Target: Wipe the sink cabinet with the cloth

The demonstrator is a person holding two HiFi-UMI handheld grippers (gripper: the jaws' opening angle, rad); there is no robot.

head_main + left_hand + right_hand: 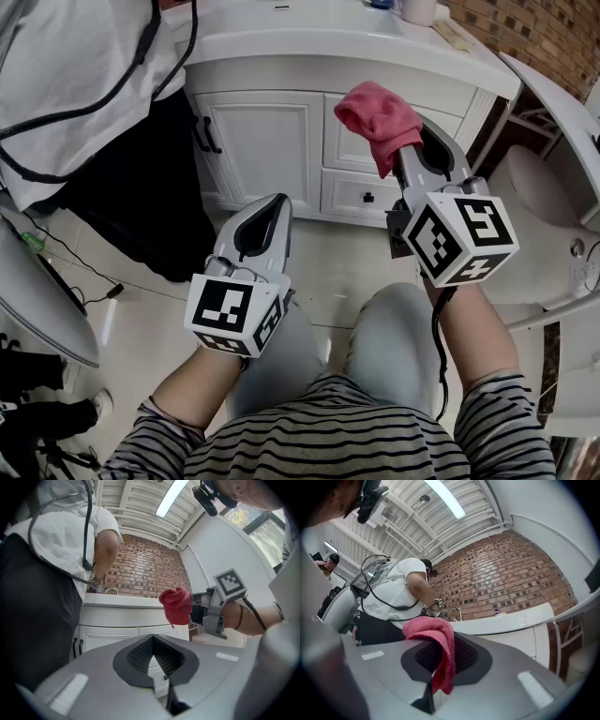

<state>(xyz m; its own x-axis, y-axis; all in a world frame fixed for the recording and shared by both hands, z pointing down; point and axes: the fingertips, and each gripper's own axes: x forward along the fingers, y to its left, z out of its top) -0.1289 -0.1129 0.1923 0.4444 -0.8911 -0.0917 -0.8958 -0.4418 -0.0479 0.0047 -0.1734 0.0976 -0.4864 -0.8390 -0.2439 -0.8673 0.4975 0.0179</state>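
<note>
Our right gripper [401, 157] was clamped on the red cloth [379, 112], bunched above its tips in the upper centre-right of the head view, in front of the white sink cabinet [267, 141]. Contact w/ the drawers we couldn't tell. Our left gripper [277, 202] sat lower, centre-left, jaws pressed together w/ nothing btwn them. A person in a white top [66, 75] stood upper left.

A bathroom: a white sink cabinet [272, 141] with a tap [454, 612] against a brick wall [511, 573], a toilet [536, 187] just beside the cabinet.
</note>
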